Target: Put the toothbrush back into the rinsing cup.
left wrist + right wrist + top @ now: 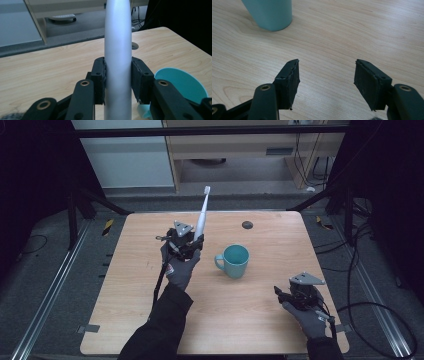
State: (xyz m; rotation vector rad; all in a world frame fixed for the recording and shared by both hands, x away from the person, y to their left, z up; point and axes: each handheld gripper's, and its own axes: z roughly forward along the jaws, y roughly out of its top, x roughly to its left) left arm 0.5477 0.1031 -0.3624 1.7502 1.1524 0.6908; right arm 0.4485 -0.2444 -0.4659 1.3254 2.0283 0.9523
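Observation:
My left gripper (pixel 192 241) is shut on the handle of a white electric toothbrush (pixel 202 215), held upright above the table with the brush head pointing up and away. In the left gripper view the toothbrush handle (pixel 118 57) is clamped between both pads, gripper (pixel 118 80). A teal mug (pixel 234 261) stands on the wooden table (pixel 150 310) just right of that gripper; its rim (pixel 182 82) shows low right. My right gripper (pixel 281 293) hovers near the front right of the table, open and empty, gripper (pixel 327 83), with the mug's base (pixel 270 13) ahead to its left.
A small dark round disc (pixel 247 225) is set in the tabletop behind the mug. Beyond the far edge stand a pale cabinet (pixel 250 150) and floor cables (pixel 360 250). Metal rails run along both sides of the table.

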